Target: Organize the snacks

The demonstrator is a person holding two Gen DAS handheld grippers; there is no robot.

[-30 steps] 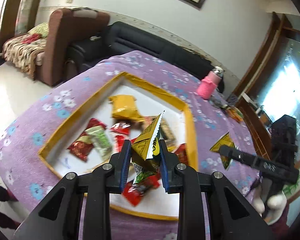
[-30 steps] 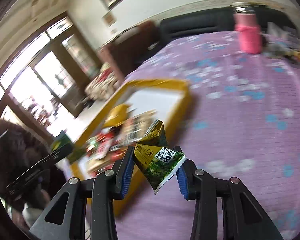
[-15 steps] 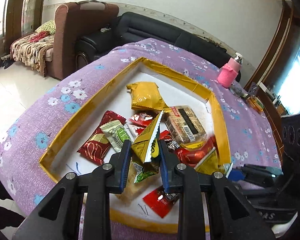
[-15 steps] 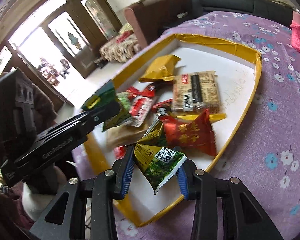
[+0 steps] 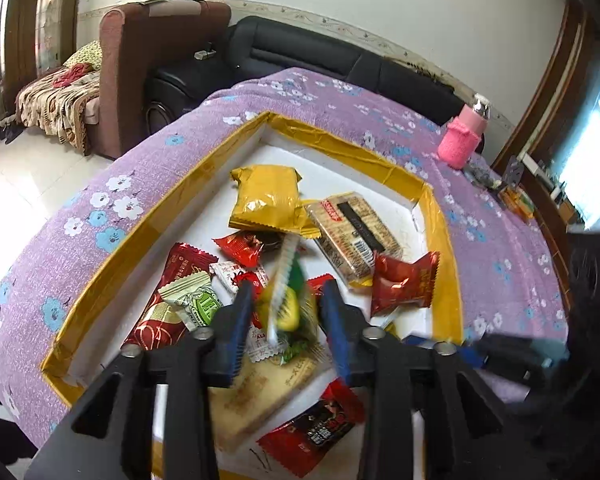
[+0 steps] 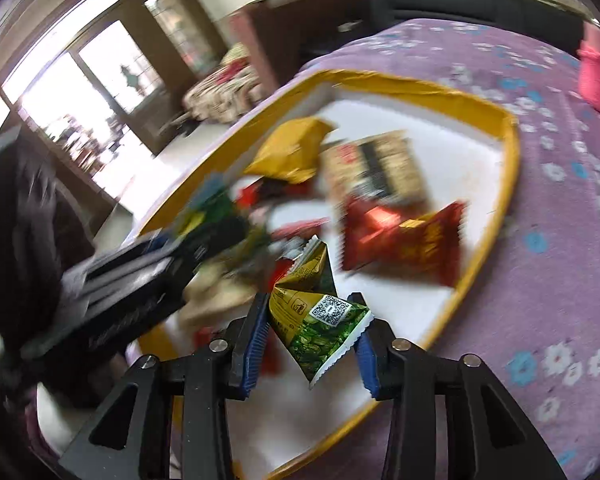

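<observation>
A white tray with a yellow taped rim [image 5: 160, 208] [image 6: 508, 152] lies on the purple flowered cloth and holds several snack packets. My left gripper [image 5: 286, 316] hangs low over the tray's near end. Its jaws are opening, and a blurred yellow-green packet [image 5: 286, 304] sits loose between the pads, touching neither. My right gripper [image 6: 314, 324] is over the tray's near right part. Its jaws are easing open, but the pads still press on a yellow-green triangular packet [image 6: 320, 320] with a QR code. The left gripper's black body [image 6: 132, 292] shows blurred in the right wrist view.
In the tray lie a yellow packet [image 5: 266, 196], a clear biscuit pack [image 5: 356, 232] and a red packet [image 5: 404, 284]. A pink bottle [image 5: 462, 140] [image 6: 598, 76] stands on the cloth beyond the tray. A black sofa [image 5: 300, 52] and a brown armchair [image 5: 140, 60] are behind.
Both grippers moved in over the tray and lower. The left jaws spread and its packet has come loose. The right gripper still carries its packet.
</observation>
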